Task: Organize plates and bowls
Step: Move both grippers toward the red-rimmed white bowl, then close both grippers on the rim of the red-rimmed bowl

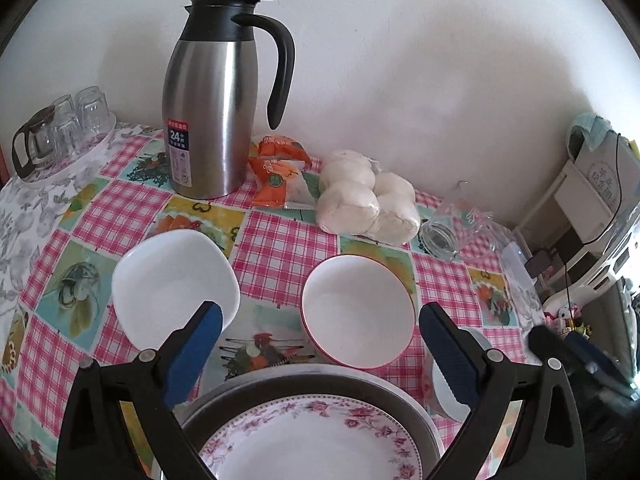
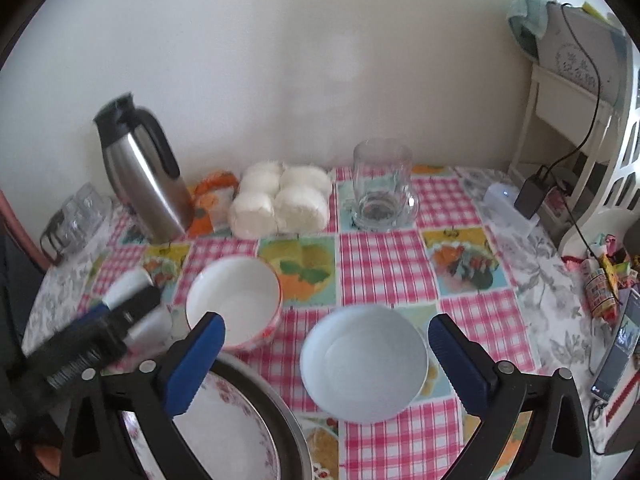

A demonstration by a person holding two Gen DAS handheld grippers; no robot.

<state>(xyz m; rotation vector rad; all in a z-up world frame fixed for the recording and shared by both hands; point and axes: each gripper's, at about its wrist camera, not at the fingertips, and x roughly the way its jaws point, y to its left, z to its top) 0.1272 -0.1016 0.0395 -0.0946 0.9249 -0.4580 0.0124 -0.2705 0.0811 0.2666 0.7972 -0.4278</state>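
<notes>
- Left wrist view: the left gripper hangs wide open and empty above a checked tablecloth, its blue-padded fingers spread well apart.
- Between the fingers, at the near edge, a floral-rimmed plate lies inside a dark metal pan.
- Just beyond the pan stands a red-rimmed bowl; a white squarish dish sits to its left, partly behind the left finger.
- Farther back, against the wall, stand a steel thermos jug, an orange snack packet, a bag of white buns and a glass mug on its side.
- Right wrist view: the right gripper is likewise spread wide and holds nothing.
- A plain white bowl rests on the cloth between its fingers, touching neither.
- The red-rimmed bowl stands to the left, just behind the left finger, with the plate in its pan at the lower left.
- The other gripper shows blurred at the left edge.
</notes>
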